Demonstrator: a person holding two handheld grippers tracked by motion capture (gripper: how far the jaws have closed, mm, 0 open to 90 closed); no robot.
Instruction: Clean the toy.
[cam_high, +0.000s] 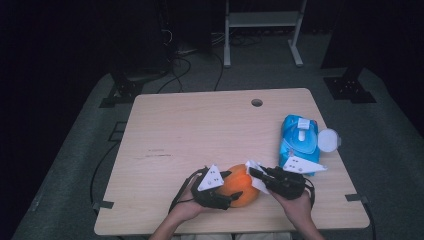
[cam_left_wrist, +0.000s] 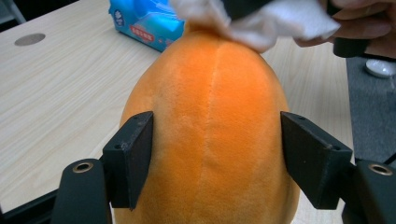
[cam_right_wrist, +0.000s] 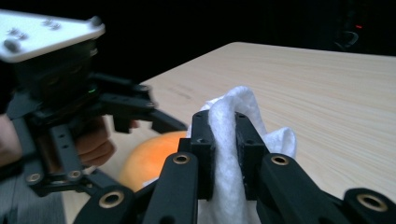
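While the jaws of the left gripper (cam_left_wrist: 216, 161) are clamping both flanks of the orange plush toy (cam_left_wrist: 210, 135), the jaws of the right gripper (cam_right_wrist: 222, 149) are pinching a folded white wipe (cam_right_wrist: 224, 163) and pressing it against the far end of the toy. Both hands are working at the near edge of the wooden surface (cam_high: 200, 125), with the toy lying on it between the left gripper (cam_high: 227, 192) and the right gripper (cam_high: 257, 175). A blue wipe packet (cam_high: 298, 140) is lying beyond the right gripper near the right edge, its round white lid (cam_high: 328, 139) standing open beside it.
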